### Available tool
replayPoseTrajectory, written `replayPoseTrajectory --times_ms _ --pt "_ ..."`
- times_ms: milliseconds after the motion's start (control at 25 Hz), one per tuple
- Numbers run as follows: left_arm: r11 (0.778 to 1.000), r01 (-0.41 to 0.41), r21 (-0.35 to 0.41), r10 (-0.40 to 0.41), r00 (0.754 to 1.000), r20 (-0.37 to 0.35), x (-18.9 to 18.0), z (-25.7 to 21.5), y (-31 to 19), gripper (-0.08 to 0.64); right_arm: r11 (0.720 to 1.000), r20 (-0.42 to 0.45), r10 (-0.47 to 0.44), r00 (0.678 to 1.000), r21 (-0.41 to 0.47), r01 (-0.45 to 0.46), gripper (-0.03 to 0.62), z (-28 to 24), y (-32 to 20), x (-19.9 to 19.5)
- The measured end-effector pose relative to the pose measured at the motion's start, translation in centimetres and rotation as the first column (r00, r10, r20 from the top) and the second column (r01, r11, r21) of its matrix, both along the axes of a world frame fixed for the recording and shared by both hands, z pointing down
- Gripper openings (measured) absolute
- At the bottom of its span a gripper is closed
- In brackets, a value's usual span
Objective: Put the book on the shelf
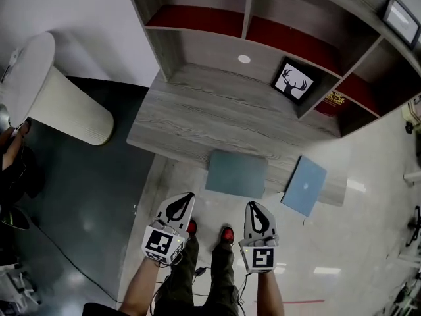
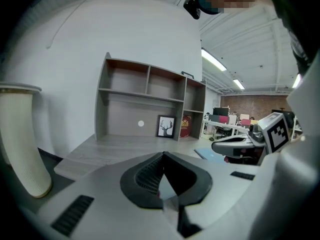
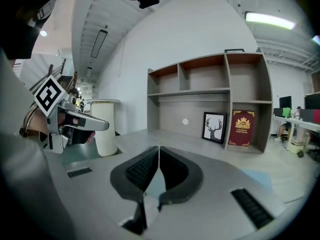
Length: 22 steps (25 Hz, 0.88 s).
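Hanging low with jaws fully together and empty, left gripper (image 1: pixel 184 201) and right gripper (image 1: pixel 254 209) are pointing toward the desk (image 1: pixel 177 120). Blue book (image 1: pixel 237 173) is lying at its front edge, second blue book (image 1: pixel 304 185) just beside.

A framed deer picture (image 1: pixel 293 81) stands upright at the back right of the counter (image 1: pixel 184 120) (black frame, white sheet). Just beside the counter's left end stands a tall white cylinder (image 1: pixel 62 104). A black cable (image 1: pixel 66 255) lies across the dark floor (image 1: pixel 79 196).
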<state>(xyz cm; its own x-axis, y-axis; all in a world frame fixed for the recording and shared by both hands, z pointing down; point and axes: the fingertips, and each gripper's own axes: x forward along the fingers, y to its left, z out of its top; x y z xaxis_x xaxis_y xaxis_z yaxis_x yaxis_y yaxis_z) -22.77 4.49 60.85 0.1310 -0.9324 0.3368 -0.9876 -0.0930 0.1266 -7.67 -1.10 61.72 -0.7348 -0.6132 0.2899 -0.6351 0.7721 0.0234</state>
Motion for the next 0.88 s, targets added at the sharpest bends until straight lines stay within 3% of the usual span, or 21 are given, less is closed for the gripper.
replayPoseTrajectory --times_ms 360,560,640,880 --pt "0.997 -0.047 -0.056 0.045 0.999 -0.029 0.3 7.7 0.2 0.006 1.0 -0.069 -0.016 0.998 -0.01 0.015 0.029 7.7 -0.1 -0.9" --pt "0.995 -0.037 -0.092 0.034 0.999 -0.04 -0.7 9.9 0.7 0.006 0.991 -0.258 -0.101 0.961 0.055 0.119 0.041 10.5 -0.1 -1.8" --pt "0.994 -0.028 -0.103 0.025 0.999 -0.039 -1.2 10.5 1.1 0.006 0.985 -0.332 -0.125 0.935 0.069 0.156 0.168 11.6 0.0 -2.2" --pt "0.995 -0.015 -0.095 0.006 0.996 -0.088 -2.1 11.2 1.5 0.006 0.966 -0.488 -0.071 0.87 0.182 0.181 0.263 13.3 -0.6 -2.5"
